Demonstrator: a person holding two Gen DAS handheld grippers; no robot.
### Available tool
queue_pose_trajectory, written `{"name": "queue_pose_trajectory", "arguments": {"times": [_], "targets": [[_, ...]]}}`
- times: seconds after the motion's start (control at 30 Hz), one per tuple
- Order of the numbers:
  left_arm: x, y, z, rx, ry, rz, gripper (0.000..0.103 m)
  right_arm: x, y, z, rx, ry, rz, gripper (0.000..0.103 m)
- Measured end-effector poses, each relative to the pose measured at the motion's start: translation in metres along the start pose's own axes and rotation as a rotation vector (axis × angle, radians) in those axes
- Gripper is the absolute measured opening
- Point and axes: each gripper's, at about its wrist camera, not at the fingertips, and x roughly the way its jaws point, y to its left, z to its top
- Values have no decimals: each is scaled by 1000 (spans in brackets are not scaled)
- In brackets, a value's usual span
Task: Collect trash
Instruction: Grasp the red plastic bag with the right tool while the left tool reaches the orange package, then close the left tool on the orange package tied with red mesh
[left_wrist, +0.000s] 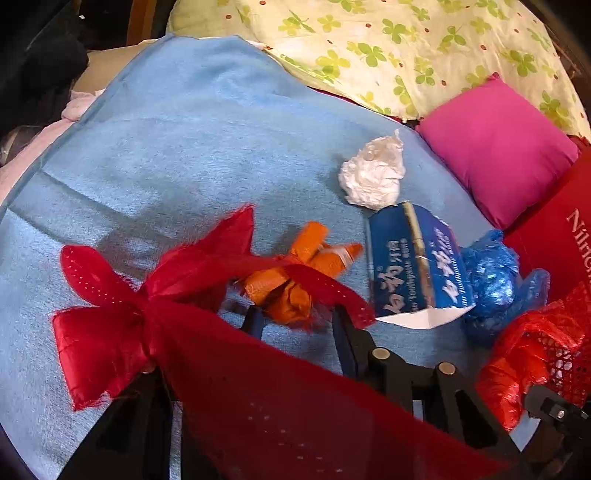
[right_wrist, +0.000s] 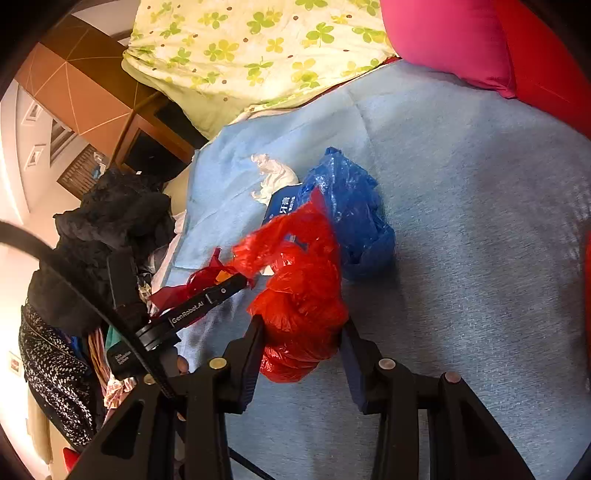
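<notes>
Left tool (left_wrist: 295, 317): narrow, pads closing around the orange wrapper (left_wrist: 291, 284), red bag handle draped over it.
Right tool (right_wrist: 303, 339): clamped on the red bag (right_wrist: 299, 295).
Key relation: wrapper mid-bed on the blue blanket (left_wrist: 184, 147), bag toward right.
Remaining trash: white wad (left_wrist: 373, 173), toothpaste box (left_wrist: 413, 266), blue plastic (right_wrist: 351, 206).
View difference: only left view shows wrapper.

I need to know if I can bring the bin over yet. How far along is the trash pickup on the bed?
Nothing looks binned yet. In hand: the right tongs grip a crumpled red plastic bag, and the left tongs close around an orange wrapper, tangled with red ribbon. Still lying on the blue blanket: a white paper wad, a blue toothpaste box and a blue plastic bag.
</notes>
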Motion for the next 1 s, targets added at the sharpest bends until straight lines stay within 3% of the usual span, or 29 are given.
{"name": "queue_pose_trajectory", "arguments": {"times": [0.17,0.57,0.73,1.0], "targets": [[-4,-19,-3,81,-10,-32,36,-2,0,-1,-10,-6,-13,42],[-2,-2,8,43,10,-24,36,3,-1,-6,-10,4,-35,42],[-9,-1,13,61,-15,-13,48,7,2,-8,-25,14,-44,42],[5,6,29,53,0,-14,48,17,3,-13,-29,38,-57,42]]}}
